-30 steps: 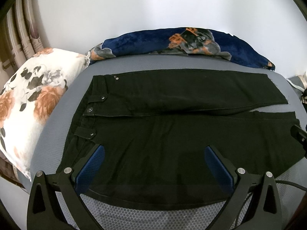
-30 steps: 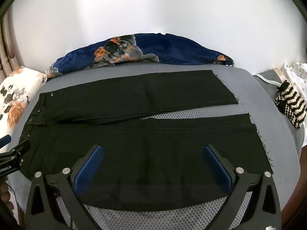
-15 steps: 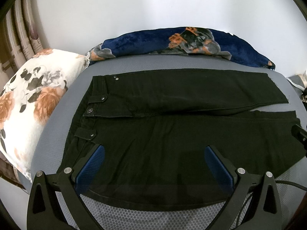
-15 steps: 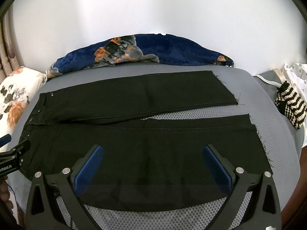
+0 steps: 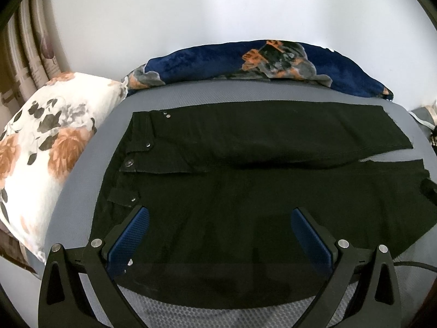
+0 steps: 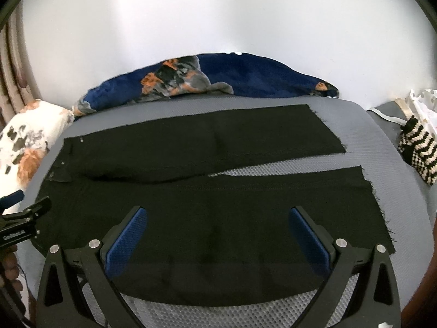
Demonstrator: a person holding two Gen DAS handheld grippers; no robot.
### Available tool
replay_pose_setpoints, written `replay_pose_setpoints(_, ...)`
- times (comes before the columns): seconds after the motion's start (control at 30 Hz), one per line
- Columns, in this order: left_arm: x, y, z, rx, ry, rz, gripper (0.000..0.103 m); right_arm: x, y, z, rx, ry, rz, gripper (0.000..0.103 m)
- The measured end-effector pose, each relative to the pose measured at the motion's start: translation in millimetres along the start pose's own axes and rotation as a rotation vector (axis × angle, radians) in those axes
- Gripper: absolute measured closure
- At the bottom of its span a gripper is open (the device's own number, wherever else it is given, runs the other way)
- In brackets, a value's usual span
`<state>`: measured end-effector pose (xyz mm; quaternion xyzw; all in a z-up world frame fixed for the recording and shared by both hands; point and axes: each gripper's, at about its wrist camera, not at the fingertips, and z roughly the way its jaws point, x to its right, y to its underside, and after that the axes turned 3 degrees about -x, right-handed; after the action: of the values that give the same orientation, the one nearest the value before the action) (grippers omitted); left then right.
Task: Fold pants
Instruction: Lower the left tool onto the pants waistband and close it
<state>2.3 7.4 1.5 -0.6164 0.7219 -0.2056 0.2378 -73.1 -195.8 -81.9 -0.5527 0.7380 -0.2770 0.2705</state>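
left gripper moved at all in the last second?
No. In its wrist view the black pants, floral pillow and blue blanket keep their places around the open left gripper, so it hasn't shifted.

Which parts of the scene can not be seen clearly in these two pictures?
- Near edge of the black pants: both views, covered by the open left tongs and right tongs.
- Striped knitted item: right wrist view, cut off by the picture's edge.
- Waist buttons: right wrist view, too small and dark.
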Motion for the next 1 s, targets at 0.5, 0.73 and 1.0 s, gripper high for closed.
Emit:
replay_pose_setpoints(0.5,-114.8,-60.5,49.5,0.038,0.114,-0.080,0.002,0.9,-26.0,36.8,-0.049,-0.144,0.023,0.000)
replay_pose_setpoints(0.73,-190.4,-98.1,117.1,-0.035,0.231,-0.222,0.021,-19.1,-63.0,69.0,-0.095,-0.203,0.064,0.000)
replay_pose_setpoints(1.0,-247.2,-124.1,193.6,-0.106,0.389,-0.336,0.040,-59.7,-102.8,109.8,-0.136,-0.240,0.005,0.000)
